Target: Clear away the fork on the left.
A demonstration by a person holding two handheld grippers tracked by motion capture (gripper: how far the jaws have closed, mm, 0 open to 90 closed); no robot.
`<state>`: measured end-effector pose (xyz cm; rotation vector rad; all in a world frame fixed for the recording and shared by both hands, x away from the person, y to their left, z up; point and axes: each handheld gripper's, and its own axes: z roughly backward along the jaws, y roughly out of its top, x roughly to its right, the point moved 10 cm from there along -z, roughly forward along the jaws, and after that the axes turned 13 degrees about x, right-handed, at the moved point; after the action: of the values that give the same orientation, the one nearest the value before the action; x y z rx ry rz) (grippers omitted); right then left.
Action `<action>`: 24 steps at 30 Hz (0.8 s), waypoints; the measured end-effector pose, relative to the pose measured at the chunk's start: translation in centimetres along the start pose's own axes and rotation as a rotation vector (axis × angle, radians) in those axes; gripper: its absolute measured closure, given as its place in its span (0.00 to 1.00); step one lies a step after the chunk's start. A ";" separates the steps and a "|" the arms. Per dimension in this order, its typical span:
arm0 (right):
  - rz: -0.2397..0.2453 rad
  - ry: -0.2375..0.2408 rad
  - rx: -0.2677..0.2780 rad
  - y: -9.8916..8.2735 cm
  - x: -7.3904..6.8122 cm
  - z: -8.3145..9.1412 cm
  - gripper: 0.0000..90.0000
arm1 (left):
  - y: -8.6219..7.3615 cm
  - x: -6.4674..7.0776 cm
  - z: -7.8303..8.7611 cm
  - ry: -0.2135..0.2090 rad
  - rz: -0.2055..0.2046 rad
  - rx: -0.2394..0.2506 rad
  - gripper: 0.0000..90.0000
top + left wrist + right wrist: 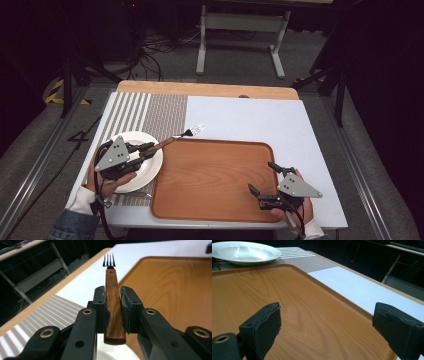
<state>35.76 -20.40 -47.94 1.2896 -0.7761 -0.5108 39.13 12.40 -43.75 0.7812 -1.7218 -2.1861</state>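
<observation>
At the lower right of the high view, your right gripper (261, 176) hangs spread wide over the wooden tray (215, 175), pinching nothing. At centre left, your left gripper (150, 149) pinches the wooden handle of the fork (176, 137) above the white plate (142, 172). The fork's tines point up-right past the tray's far left corner, over the tabletop (240, 120).

Fork (113, 297) with smooth brown wooden handle and dark metal tines between matt black plastic fingers (100, 307), glossy white ceramic plate (135, 162) beneath them, satin wood-grain tray (215, 180) beside, ribbed woven placemat (150, 112) beyond
</observation>
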 end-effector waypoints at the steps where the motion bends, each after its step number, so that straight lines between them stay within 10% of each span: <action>1: 0.003 0.001 -0.003 -0.1 -0.1 0.0 0.10 | -0.2 0.5 -0.1 -0.015 -0.008 -0.010 0.84; 13: 0.011 0.004 -0.012 -0.2 -0.2 -0.1 0.10 | -2.8 6.5 -1.3 -0.130 -0.025 -0.099 0.84; 24: 0.016 0.014 -0.018 -0.3 -0.4 -0.1 0.10 | -4.9 8.3 -1.0 -0.110 0.031 -0.143 0.84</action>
<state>35.62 -20.07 -48.29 1.2680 -0.7682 -0.4948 33.48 8.73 -50.71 0.6056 -1.5924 -2.3403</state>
